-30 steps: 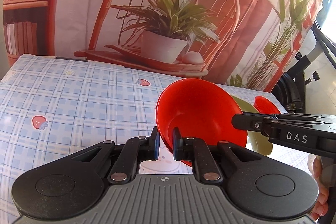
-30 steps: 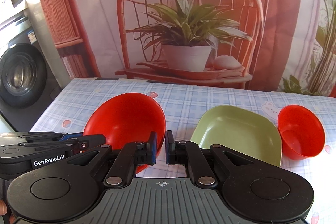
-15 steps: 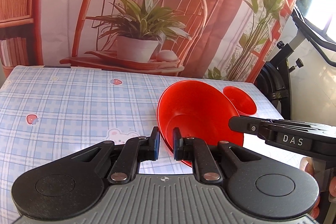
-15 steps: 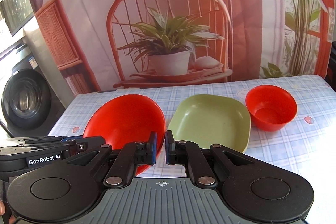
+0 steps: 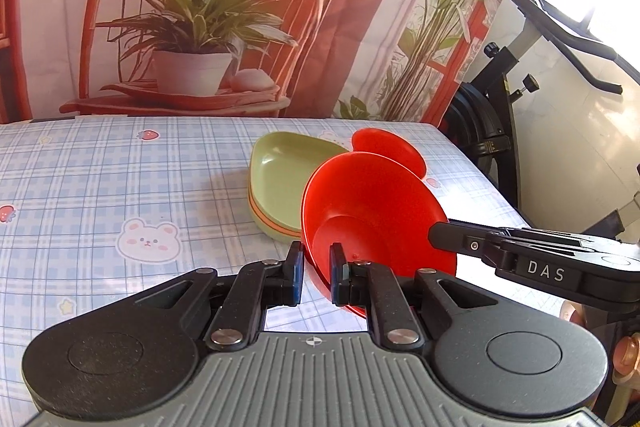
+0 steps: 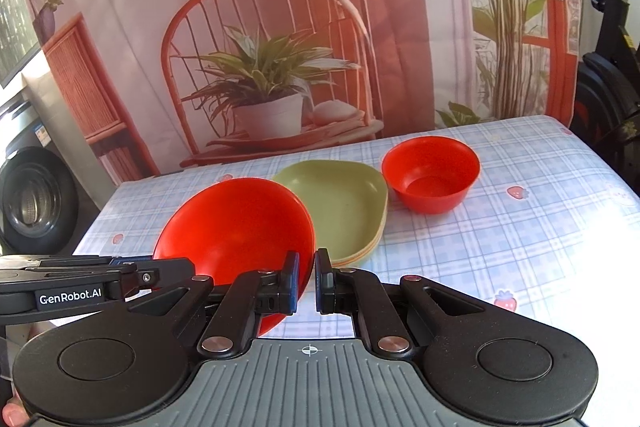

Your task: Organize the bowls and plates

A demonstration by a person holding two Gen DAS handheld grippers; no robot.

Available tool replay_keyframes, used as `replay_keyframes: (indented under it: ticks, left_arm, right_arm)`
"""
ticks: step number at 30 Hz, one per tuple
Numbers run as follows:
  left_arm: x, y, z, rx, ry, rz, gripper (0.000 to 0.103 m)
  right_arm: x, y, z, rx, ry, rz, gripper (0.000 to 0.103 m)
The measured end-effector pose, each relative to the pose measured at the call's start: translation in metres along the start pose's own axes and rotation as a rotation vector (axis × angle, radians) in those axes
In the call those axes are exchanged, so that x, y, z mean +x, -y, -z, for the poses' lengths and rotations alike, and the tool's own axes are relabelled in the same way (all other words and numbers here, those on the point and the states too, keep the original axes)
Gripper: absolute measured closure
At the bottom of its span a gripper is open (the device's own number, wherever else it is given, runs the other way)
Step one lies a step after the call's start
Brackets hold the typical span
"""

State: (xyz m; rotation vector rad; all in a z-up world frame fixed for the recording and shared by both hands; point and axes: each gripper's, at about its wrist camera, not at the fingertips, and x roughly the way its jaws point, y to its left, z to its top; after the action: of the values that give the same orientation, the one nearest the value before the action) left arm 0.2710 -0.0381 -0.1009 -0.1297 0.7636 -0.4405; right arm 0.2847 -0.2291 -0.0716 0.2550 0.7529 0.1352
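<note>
While the big red bowl point(image 5: 376, 215) hangs tilted above the checked tablecloth point(image 5: 100, 195), both claws have a pinch on it, one per side. Starting on the left: the left gripper point(image 5: 316, 275) is clamped on the bowl's near rim, the rim running right through the narrow gap between its pads, with the bowl's open inside facing that camera and sitting just ahead and a bit right of the tips. In the right wrist view the same bowl point(image 6: 236, 231) shows up left of centre, and the right gripper point(image 6: 307, 281) has its left pad pressed against the bowl's right edge, fingers nearly closed on the rim, so it's gripping too, though the exact bite is partly hidden behind the finger. Moving right, the stack of green plates point(image 6: 344, 203) lies flat on the cloth just beyond the bowl, the red bowl overlapping its near left corner in the picture; from the left wrist view the green stack point(image 5: 276, 187) sits behind and left of the bowl, with orange edges peeking out lower in the pile. Further right, a small red bowl point(image 6: 431, 173) stands upright on the table just beside the plates' far right corner. At the far right edge is a black exercise bike point(image 5: 500, 107).
</note>
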Motion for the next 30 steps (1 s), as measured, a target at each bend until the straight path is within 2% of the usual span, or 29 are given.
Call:
replay_keyframes:
  ticks: [8, 16, 30]
  left_arm:
    - [0.018, 0.032, 0.014, 0.048, -0.065, 0.082, 0.088]
    - [0.04, 0.055, 0.032, 0.105, -0.144, 0.136, 0.088]
    - [0.059, 0.067, 0.048, 0.146, -0.219, 0.155, 0.088]
  right_arm:
    - [-0.027, 0.033, 0.017, 0.02, -0.02, 0.068, 0.096]
    - [-0.041, 0.057, 0.045, 0.06, -0.076, 0.127, 0.096]
    - [-0.041, 0.075, 0.076, 0.103, -0.162, 0.165, 0.095]
